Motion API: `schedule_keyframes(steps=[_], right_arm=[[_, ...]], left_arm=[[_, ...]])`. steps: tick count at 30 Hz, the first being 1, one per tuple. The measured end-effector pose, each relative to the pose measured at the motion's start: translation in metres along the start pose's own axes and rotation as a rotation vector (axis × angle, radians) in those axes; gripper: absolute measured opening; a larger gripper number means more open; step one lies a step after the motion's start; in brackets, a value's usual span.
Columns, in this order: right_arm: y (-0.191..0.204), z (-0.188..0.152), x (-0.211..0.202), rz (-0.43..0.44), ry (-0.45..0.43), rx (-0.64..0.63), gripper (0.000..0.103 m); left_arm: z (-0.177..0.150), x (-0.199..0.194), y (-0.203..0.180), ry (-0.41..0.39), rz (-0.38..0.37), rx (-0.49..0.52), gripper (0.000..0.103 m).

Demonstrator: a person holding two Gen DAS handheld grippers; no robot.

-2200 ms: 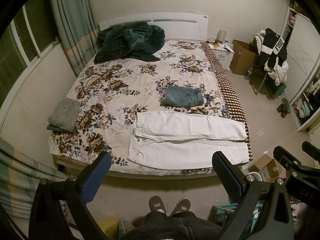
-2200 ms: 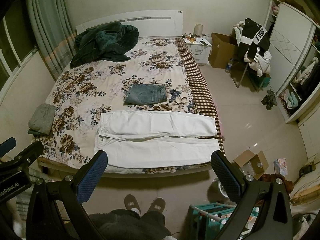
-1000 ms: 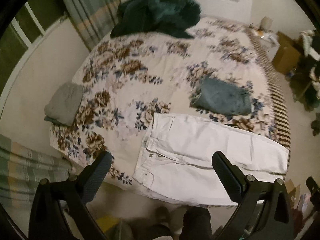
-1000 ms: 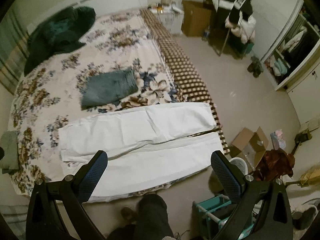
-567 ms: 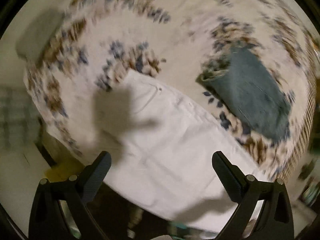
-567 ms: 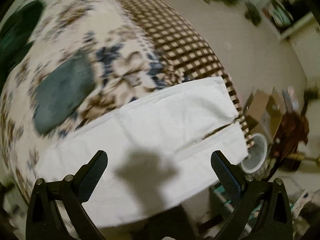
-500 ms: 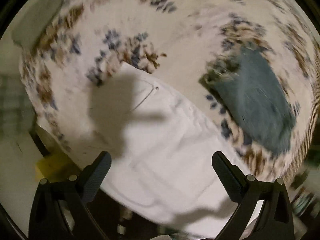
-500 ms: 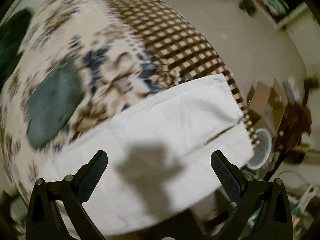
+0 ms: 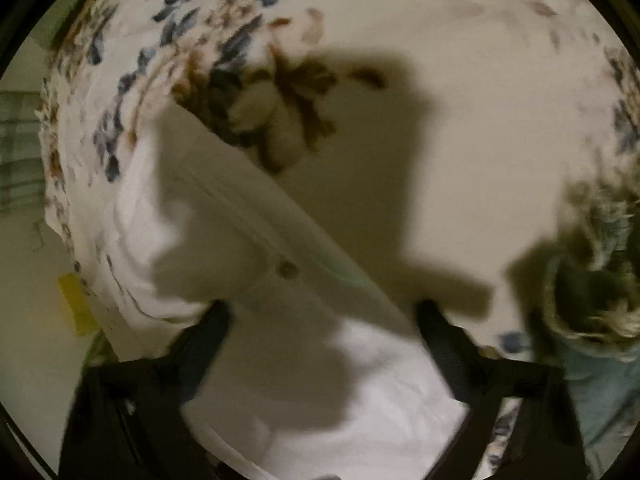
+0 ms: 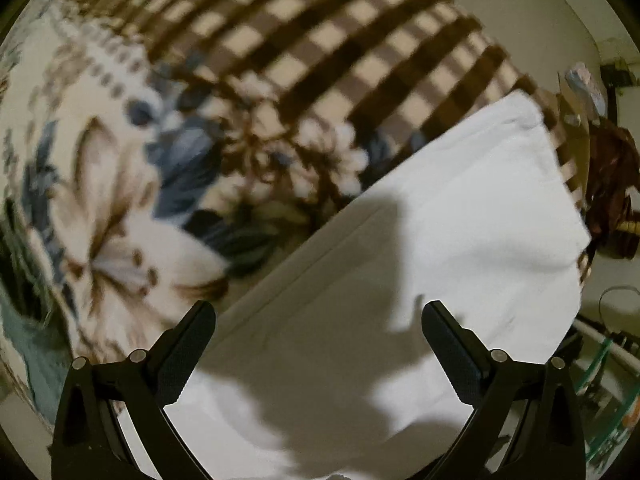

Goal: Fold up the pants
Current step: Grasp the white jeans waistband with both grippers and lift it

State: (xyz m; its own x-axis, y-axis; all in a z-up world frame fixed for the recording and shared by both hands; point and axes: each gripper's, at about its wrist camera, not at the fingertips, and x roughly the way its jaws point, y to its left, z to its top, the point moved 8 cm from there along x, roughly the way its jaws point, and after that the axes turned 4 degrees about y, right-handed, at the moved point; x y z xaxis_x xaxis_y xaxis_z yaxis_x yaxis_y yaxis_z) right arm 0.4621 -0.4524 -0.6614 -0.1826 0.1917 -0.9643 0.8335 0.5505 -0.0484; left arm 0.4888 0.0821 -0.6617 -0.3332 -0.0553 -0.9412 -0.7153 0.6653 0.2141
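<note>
White pants (image 9: 248,240) lie flat on a floral bedspread (image 9: 480,120). In the left wrist view I see the waistband end with its button (image 9: 287,268). My left gripper (image 9: 322,328) is open, close above the waist, holding nothing. In the right wrist view the far leg of the pants (image 10: 460,220) runs to its hem (image 10: 560,152) near the bed's edge. My right gripper (image 10: 318,328) is open, close above that leg and empty. Both views are blurred by motion.
Folded blue jeans (image 9: 592,360) lie on the bed right of the waist; a corner also shows in the right wrist view (image 10: 24,344). A brown checked sheet (image 10: 320,48) borders the bedspread. A cardboard box (image 10: 576,120) and clutter stand on the floor beyond the hem.
Both grippers have dropped from standing height close down over the pants, the left toward the waistband, the right toward the far leg near its hem. Both stayed open.
</note>
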Motion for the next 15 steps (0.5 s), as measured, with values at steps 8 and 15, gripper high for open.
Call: schedule_keyframes(steps=[8,15], right_arm=[[-0.019,0.015,0.013,0.123,-0.021,0.083,0.025],[-0.026,-0.010,-0.023,0.173,-0.107,-0.011,0.007]], left_arm=[[-0.036,-0.058,0.008,-0.177,-0.159,0.119,0.005],[-0.084,-0.117,0.053,-0.266,-0.274,0.156,0.004]])
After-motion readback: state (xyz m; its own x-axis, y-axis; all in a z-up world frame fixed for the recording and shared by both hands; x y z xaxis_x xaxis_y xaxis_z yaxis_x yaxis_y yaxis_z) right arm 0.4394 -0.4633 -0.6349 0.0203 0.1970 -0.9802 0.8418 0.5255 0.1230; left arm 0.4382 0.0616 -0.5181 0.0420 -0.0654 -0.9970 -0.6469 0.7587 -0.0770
